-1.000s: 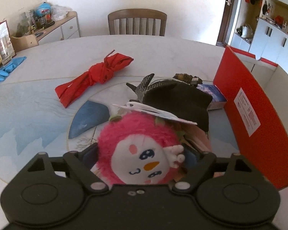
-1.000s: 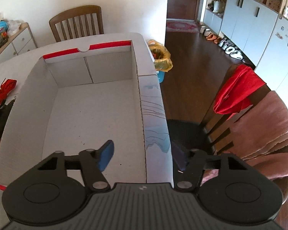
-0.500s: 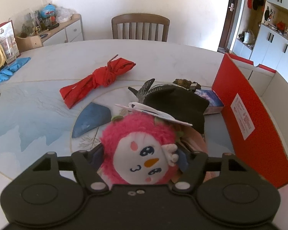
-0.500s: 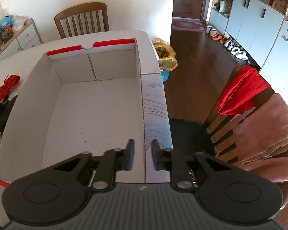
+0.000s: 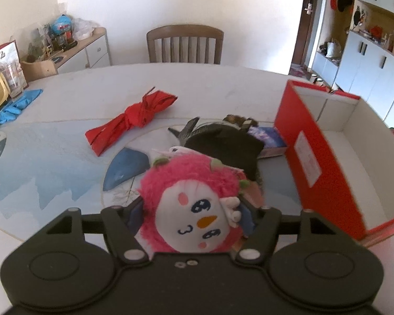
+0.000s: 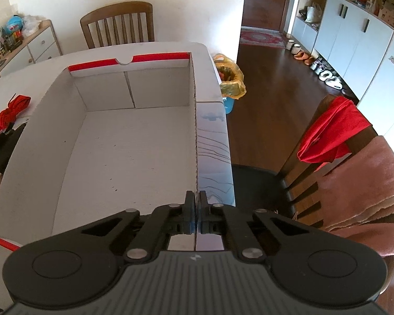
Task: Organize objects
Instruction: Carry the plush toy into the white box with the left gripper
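Note:
My left gripper (image 5: 193, 215) is shut on a pink plush toy (image 5: 194, 204) with a white face and holds it above the table. The red cardboard box (image 5: 325, 162) stands to its right, open at the top. In the right wrist view my right gripper (image 6: 196, 202) is shut on the box's right wall (image 6: 195, 136); the box's white inside (image 6: 123, 152) holds nothing. A folded red umbrella (image 5: 134, 118), a black cloth (image 5: 226, 144), a grey glove (image 5: 187, 130) and a small blue box (image 5: 268, 136) lie on the table beyond the toy.
A wooden chair (image 5: 185, 44) stands at the table's far side. A sideboard (image 5: 73, 50) with clutter is at the back left. A blue cloth (image 5: 18, 103) lies at the table's left. A chair with red and pink cloths (image 6: 349, 152) stands right of the box.
My left gripper has lifted the plush toy higher and turned toward the box. My right gripper has closed from open onto the box's right wall.

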{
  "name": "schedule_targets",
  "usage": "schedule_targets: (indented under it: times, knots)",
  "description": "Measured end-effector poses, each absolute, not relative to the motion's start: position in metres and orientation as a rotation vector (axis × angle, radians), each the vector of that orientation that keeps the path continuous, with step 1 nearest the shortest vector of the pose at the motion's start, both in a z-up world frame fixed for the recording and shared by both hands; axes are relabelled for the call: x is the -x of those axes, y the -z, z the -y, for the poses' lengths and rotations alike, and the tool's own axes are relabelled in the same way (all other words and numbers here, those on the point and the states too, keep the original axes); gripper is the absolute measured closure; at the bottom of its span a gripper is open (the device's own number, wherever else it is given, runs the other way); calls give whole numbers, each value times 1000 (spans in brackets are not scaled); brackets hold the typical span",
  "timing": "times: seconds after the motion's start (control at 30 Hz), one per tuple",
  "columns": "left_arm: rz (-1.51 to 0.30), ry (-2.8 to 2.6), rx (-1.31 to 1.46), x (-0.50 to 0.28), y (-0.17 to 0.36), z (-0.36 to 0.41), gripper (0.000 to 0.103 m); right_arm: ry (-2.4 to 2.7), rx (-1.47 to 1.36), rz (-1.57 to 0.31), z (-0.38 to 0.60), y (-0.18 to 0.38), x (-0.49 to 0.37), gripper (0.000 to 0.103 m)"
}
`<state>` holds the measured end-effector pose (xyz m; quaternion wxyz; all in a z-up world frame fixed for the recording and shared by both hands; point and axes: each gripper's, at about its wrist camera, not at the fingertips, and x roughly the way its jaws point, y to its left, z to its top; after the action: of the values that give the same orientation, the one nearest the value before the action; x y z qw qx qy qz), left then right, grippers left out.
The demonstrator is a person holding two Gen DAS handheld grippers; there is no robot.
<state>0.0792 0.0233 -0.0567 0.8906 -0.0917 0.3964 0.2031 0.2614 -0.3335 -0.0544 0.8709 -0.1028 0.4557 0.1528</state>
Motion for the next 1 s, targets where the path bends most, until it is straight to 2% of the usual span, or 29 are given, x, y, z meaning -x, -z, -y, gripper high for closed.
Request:
schedule_targets:
  times: [0.3, 0.67, 1.0]
  knots:
    - [-798, -350, 179, -88, 22, 1, 35, -336, 215, -960, 334, 53, -260, 101]
    - [-755, -146, 78, -150, -7, 63, 35, -354, 231, -963, 334, 52, -257, 101]
    - [-807, -19, 25, -215, 0, 116, 35, -379, 250, -960, 333, 51, -257, 101]
